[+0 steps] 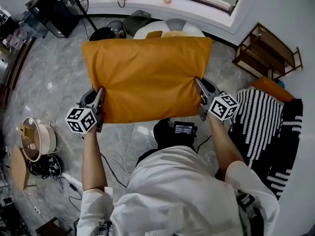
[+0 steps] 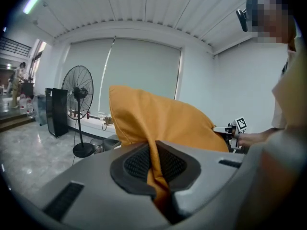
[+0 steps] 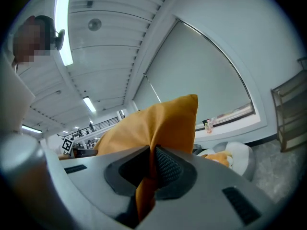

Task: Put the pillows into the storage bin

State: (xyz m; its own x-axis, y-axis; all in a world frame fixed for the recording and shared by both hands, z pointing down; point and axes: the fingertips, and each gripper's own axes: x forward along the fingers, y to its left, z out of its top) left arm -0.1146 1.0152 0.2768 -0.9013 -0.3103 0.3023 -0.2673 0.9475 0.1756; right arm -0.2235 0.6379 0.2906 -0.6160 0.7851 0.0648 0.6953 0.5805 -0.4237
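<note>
Here, the orange pillow (image 1: 147, 77) is pinched at opposite edges by the left gripper (image 1: 101, 100) and right gripper (image 1: 199, 90), held spread, seemingly for lowering into the storage bin (image 1: 189, 28) beyond them.

No text was readable. Left cube (image 1: 81, 119) and right cube (image 1: 224, 106) showed only black-and-white square patterns. Small screen (image 1: 184, 129) was too tiny to read.

The head view looks steeply down from head height onto the orange pillow (image 1: 147, 77) and the floor (image 1: 49, 77). Each gripper view sits close behind its own jaws, tilted up toward the ceiling (image 2: 144, 8). The left gripper (image 1: 101, 93) view faces across to the right gripper (image 1: 198, 84), and the reverse. All three views share the pillow.
</note>
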